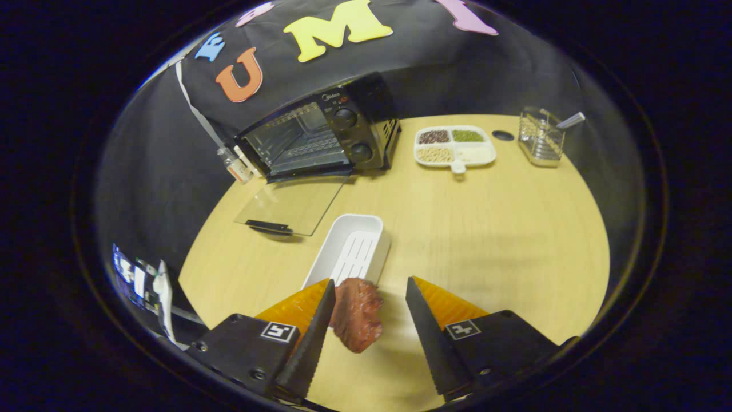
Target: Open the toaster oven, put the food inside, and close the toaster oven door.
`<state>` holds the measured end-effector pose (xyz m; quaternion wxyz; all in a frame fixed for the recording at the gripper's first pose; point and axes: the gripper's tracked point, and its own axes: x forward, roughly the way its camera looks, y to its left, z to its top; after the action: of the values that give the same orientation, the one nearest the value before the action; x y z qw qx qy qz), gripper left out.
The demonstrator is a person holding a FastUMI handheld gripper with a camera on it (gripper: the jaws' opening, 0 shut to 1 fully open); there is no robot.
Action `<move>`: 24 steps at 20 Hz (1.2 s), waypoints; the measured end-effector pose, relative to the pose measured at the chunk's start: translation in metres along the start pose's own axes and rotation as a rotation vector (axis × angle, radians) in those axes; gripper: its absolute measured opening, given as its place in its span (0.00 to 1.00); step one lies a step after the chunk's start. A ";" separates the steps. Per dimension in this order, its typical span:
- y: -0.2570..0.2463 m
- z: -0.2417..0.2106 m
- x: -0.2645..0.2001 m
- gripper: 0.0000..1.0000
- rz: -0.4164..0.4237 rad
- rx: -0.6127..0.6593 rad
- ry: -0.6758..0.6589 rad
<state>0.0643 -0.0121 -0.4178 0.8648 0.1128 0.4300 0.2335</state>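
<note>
A black toaster oven (326, 134) stands at the far left of the round wooden table, its glass door (291, 205) folded down flat and the wire rack inside showing. A reddish-brown piece of meat (357, 317) lies between my fingers, against the left one, with a clear gap to the right one. My gripper (370, 281) is open. Whether the meat rests on the table or hangs off the left finger I cannot tell. Just ahead of the fingertips sits an empty white ribbed tray (351, 252), between me and the oven door.
A white divided dish (454, 147) of beans and grains sits right of the oven. Farther right stands a wire rack holder (540, 137) with a utensil in it. A small tagged device (235, 165) lies by the oven's left corner. Bare wooden table (503, 240) spreads to the right.
</note>
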 end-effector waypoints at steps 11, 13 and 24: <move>-0.001 0.002 -0.001 0.18 0.116 0.163 0.032; -0.010 0.009 -0.002 0.19 0.085 0.140 0.038; 0.026 0.048 -0.031 0.16 0.034 0.165 -0.083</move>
<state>0.0783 -0.0046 -0.3575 0.8656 0.2003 0.4097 0.2071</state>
